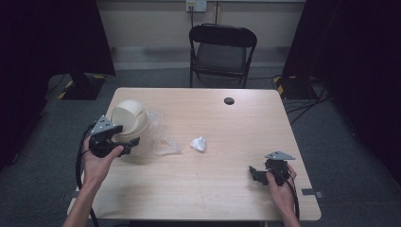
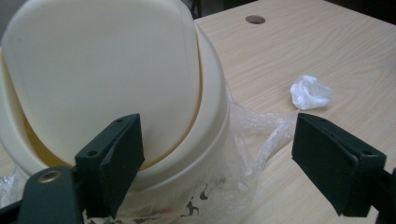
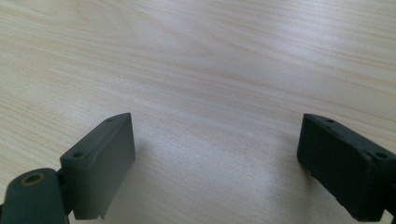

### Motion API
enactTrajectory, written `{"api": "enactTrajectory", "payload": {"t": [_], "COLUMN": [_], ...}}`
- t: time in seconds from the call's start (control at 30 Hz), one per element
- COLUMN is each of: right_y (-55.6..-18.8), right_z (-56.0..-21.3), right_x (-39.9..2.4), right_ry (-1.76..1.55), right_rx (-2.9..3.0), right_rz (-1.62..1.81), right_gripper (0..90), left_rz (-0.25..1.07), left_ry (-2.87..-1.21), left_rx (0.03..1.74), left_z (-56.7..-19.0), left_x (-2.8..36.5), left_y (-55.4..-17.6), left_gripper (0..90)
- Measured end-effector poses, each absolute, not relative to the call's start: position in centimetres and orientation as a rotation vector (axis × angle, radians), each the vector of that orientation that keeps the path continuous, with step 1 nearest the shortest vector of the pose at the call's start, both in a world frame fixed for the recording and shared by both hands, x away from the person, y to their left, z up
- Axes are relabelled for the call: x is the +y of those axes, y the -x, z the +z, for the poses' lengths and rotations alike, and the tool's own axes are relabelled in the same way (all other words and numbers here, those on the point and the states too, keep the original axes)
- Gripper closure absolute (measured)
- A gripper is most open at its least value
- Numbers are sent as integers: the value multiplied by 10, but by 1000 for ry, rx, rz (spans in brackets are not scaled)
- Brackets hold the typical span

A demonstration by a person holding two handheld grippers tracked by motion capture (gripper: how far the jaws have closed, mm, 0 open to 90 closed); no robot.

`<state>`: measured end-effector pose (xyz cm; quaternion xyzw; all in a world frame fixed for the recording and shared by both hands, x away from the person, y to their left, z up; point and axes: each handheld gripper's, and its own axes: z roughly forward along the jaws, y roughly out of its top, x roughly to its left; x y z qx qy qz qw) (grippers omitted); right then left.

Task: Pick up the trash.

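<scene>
Left claw (image 2: 215, 158) wide open at cream bin (image 2: 112, 84), right claw (image 3: 219, 168) wide open, empty, over bare bench (image 3: 210, 56)

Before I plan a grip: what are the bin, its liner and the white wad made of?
Bin: likely smooth matte cream plastic, moulded swing lid. Liner: thin clear plastic film, crinkled, glossy. Wad: crumpled white tissue or thin plastic; can't tell.

One bin (image 1: 128, 118), one bag (image 1: 163, 137), one wad (image 1: 199, 144), one chair (image 1: 222, 52).
</scene>
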<state>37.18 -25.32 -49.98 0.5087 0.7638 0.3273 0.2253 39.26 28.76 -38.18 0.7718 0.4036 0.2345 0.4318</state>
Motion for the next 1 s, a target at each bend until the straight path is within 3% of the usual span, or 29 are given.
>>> {"api": "enactTrajectory", "payload": {"t": [0.63,1.0], "right_y": [-372,-372], "right_z": [-500,-500], "right_x": [-252,-252], "right_ry": [-1408,-1408], "right_rx": [2100,2100], "right_rz": [899,899], "right_gripper": [102,103], "left_rz": [579,631], "left_ry": [-1978,-1985], "left_rx": [1048,1033], "left_z": [-390,-383], "left_x": [283,279], "left_y": [-424,-416], "left_gripper": [215,245]}}
